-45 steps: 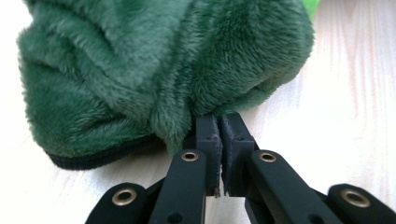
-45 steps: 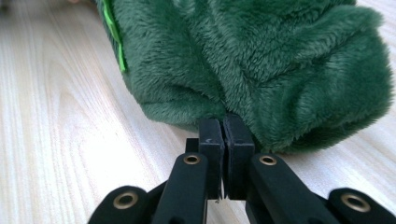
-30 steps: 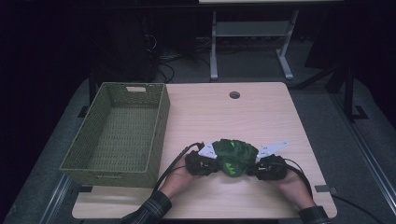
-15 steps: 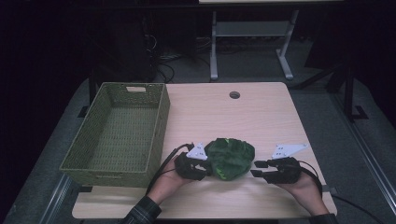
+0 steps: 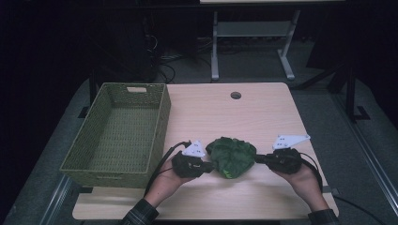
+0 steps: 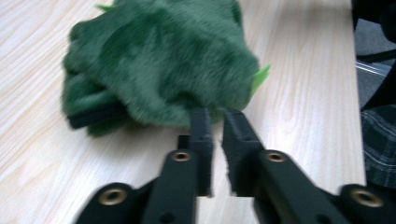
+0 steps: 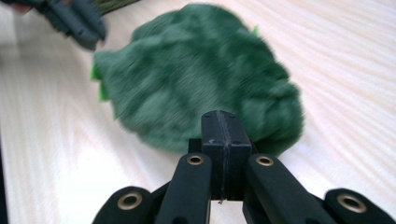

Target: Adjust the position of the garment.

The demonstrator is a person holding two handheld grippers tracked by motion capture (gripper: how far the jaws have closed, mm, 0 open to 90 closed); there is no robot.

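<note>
The fuzzy dark-green plush bundle sat near the front edge of the pale wood-grain table, between the two grippers and a bit right of the woven olive-green rectangular basket. Looked like a crumpled soft toy or fleece thing — shaggy pile, lumpy folds, little bright-green felt points poking out at the edges. My guess is it's light and totally floppy, so it'd sag if you only pinched one side; not slippery, not fragile. Grabbing a thick fold on each side seemed the sane way to lift it.

The left gripper was at its left edge. In the left gripper view its jaws had just been closing and stood nearly together with a thin gap, tips right at the plush fringe — whether any fabric was actually caught there I couldn't tell.

The right gripper was at the right edge. Its jaws had also just been closing, and in the right gripper view the pads met flush, with no fabric visible between them.

The basket was empty, with a cut-out handle at the far end.
</note>
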